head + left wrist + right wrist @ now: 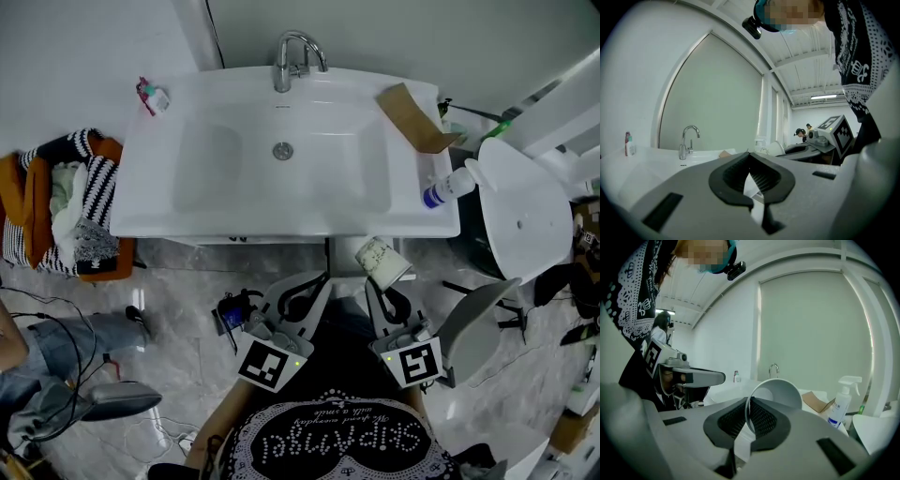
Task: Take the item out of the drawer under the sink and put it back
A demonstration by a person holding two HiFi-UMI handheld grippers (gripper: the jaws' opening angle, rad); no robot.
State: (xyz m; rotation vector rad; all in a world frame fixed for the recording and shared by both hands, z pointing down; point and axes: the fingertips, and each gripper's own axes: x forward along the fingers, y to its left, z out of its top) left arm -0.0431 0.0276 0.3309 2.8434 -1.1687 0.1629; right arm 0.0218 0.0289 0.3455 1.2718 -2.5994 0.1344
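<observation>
- Black studded top (337,441) of the person fills the 6 o'clock edge of the head view; just beyond it sit the two marker cubes, one on each gripper
- left gripper (317,279) is at about 11 o'clock from the top; in its own view the left gripper (750,171) has its ribbed pads pressed together at the tips, with nothing pinched that I can make out
- right gripper (382,284) is at 1 o'clock from the top, well apart from the left one; its jaws are nearly closed, pinching the wall of a paper cup (382,260)
- in the right gripper view the paper cup (776,392) lies tilted with its white inside facing the camera (the rim runs down between the pads of the right gripper (749,420))
- paper cup hangs in the air just off the front edge of the washbasin (187,202), at about 5 o'clock from the drain (282,150)
- faucet (292,58) stands at 12 o'clock on the washbasin; a small bottle (153,97) is at 10 o'clock
- cardboard piece (412,117) lies at 2 o'clock on the rim; a spray bottle (448,186) lies on its side at 4 o'clock
- pile of clothes (66,202) is at 9 o'clock from the washbasin; a white stool (523,206) is at 3 o'clock
</observation>
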